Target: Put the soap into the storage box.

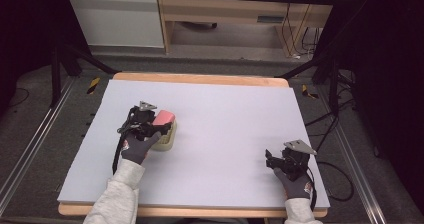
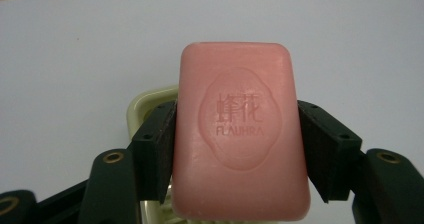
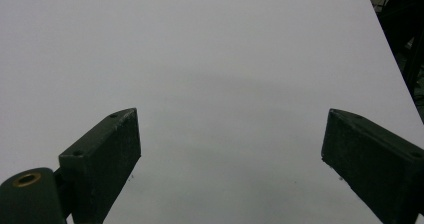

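A pink bar of soap point(image 2: 241, 129) with a stamped logo sits between the two black jaws of my left gripper point(image 2: 237, 149), which is shut on its long sides. From above, the soap point(image 1: 163, 119) is held just over a pale cream soap dish point(image 1: 166, 139) on the left part of the white table sheet point(image 1: 210, 129). A corner of that dish point(image 2: 145, 101) peeks out behind the soap. My right gripper point(image 1: 268, 157) rests near the front right of the sheet, and its jaws point(image 3: 230, 154) stand wide open over bare white surface.
The sheet lies on a wooden table point(image 1: 200, 79) whose rim shows at the back. Beyond it are a wooden bench point(image 1: 225, 14), a white panel point(image 1: 115, 19), black stands and cables point(image 1: 335, 129) on the grey floor.
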`<state>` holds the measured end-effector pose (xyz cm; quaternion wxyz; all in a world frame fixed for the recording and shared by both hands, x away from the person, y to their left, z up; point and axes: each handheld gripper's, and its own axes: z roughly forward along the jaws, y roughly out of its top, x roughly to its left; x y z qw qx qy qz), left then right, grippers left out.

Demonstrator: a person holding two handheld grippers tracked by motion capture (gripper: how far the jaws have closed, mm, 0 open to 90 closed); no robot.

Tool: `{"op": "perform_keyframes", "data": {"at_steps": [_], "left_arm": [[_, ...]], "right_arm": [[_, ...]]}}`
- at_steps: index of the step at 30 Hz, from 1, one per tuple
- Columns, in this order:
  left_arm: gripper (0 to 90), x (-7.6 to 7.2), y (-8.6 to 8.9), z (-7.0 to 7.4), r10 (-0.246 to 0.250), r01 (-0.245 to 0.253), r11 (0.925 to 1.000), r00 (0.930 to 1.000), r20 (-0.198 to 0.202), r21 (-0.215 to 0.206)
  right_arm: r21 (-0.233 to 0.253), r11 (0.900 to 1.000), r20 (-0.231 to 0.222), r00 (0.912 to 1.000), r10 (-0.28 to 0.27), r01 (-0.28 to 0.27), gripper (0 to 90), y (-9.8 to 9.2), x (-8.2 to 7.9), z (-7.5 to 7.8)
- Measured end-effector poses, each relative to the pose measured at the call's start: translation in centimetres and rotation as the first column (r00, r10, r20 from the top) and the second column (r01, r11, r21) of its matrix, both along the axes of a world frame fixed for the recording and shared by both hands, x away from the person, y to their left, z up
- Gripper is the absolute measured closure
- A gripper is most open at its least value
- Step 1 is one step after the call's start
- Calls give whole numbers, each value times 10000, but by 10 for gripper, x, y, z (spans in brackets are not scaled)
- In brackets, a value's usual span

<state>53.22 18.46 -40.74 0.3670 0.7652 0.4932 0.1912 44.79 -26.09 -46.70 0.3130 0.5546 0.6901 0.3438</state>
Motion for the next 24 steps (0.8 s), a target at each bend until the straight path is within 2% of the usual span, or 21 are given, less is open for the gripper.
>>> {"op": "perform_keyframes", "data": {"at_steps": [5, 16, 24], "left_arm": [[371, 5, 2, -8, 58, -56, 10000, 9998, -184, 82], [371, 9, 9, -19, 372, -367, 9991, 9989, -276, 193], [371, 8, 4, -22, 322, -312, 9990, 9990, -305, 313]], "right_arm": [[-26, 10000, 25, 10000, 4, -4, 90, 0, 0, 0], [17, 10000, 8, 10000, 16, -16, 90, 0, -1, 0], [-39, 10000, 15, 10000, 45, -45, 90, 0, -1, 0]]}}
